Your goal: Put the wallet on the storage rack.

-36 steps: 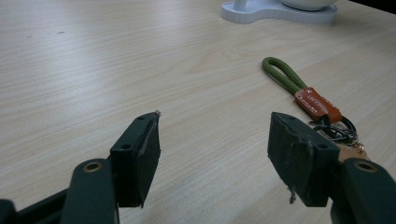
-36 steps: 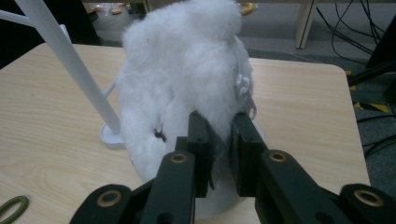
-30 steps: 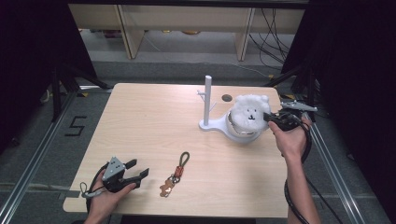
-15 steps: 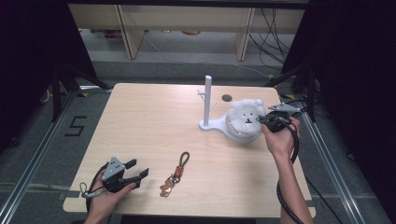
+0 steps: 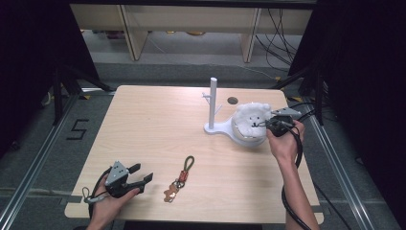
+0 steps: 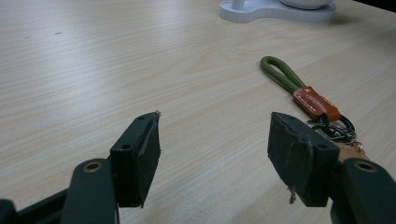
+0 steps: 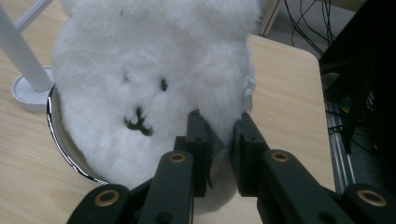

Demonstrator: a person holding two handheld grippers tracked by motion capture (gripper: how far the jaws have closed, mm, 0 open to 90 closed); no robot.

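the left tool (image 5: 136,176) sat low at the near left corner of the wooden bench (image 5: 153,124), held in a hand (image 5: 107,203), with its jaws spread wide and nothing between them. in the left gripper view the same tool (image 6: 212,154) pointed across bare wood, both pads just above the surface.

just right of it lay a keychain (image 5: 181,173): a green cord loop at the far end, an orange leather tab in the middle, then dark metal rings and a small brown charm at the near end. in the left gripper view the keychain (image 6: 306,95) ran beside the right-hand jaw, close to it, and whether they touched could not be told.

further right and toward the far side stood a white stand (image 5: 212,103), a slim upright post with short pegs on a flat base.

touching that base sat a shiny metal bowl (image 5: 239,136) with a white plush toy (image 5: 250,120) sitting in it, a stitched face on its front.

at the right edge, the right tool (image 5: 269,123) reached in from the person's right hand (image 5: 285,143). in the right gripper view the right tool (image 7: 223,142) had its jaws nearly together, pinching the fur at the lower edge of the toy (image 7: 154,79), above the bowl's rim (image 7: 60,140).
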